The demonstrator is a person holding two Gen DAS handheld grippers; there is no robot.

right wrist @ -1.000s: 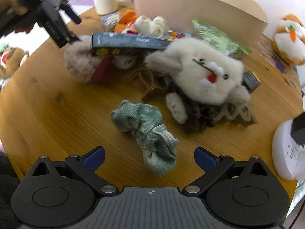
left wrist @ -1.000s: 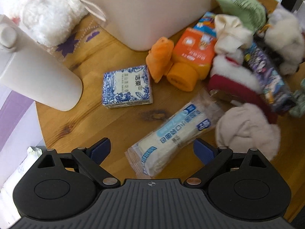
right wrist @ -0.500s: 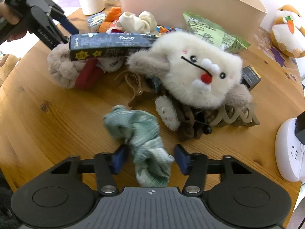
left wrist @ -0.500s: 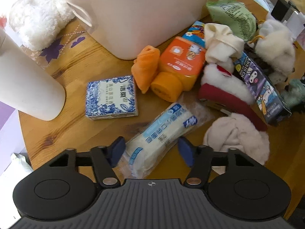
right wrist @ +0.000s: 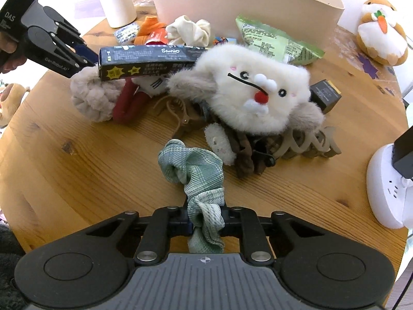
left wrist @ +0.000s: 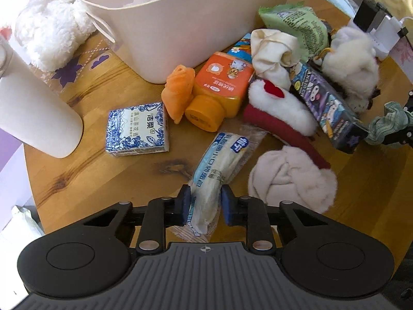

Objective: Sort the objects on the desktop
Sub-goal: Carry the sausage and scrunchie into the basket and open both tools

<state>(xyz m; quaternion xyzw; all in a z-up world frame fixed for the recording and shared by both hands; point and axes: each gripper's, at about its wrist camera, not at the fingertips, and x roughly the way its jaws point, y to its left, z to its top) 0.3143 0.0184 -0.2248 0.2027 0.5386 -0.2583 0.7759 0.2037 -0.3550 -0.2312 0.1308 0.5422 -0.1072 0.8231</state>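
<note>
On the round wooden table (left wrist: 103, 175) lies a clear packet with blue print (left wrist: 219, 165). My left gripper (left wrist: 205, 196) is closing on its near end, and both blue pads press the wrapper. In the right wrist view a green checked scrunchie (right wrist: 196, 165) lies just in front of the pile. My right gripper (right wrist: 205, 206) is closing on its near part, and the cloth bunches between the jaws. The beige bin (left wrist: 180, 25) stands at the back with something pale inside it.
Around the packet lie a blue-white tissue pack (left wrist: 138, 129), an orange bottle (left wrist: 219, 87), a dark printed box (left wrist: 327, 108) and a fluffy beige scrunchie (left wrist: 291, 180). A white cylinder (left wrist: 33, 113) stands at the left. A white plush (right wrist: 258, 90) and hair clips crowd the middle; a power strip (right wrist: 387, 186) sits at the right.
Both grippers went from wide open to closed: the left onto the packet's end, the right onto the green scrunchie. The left view has shifted so more of the bin shows.
</note>
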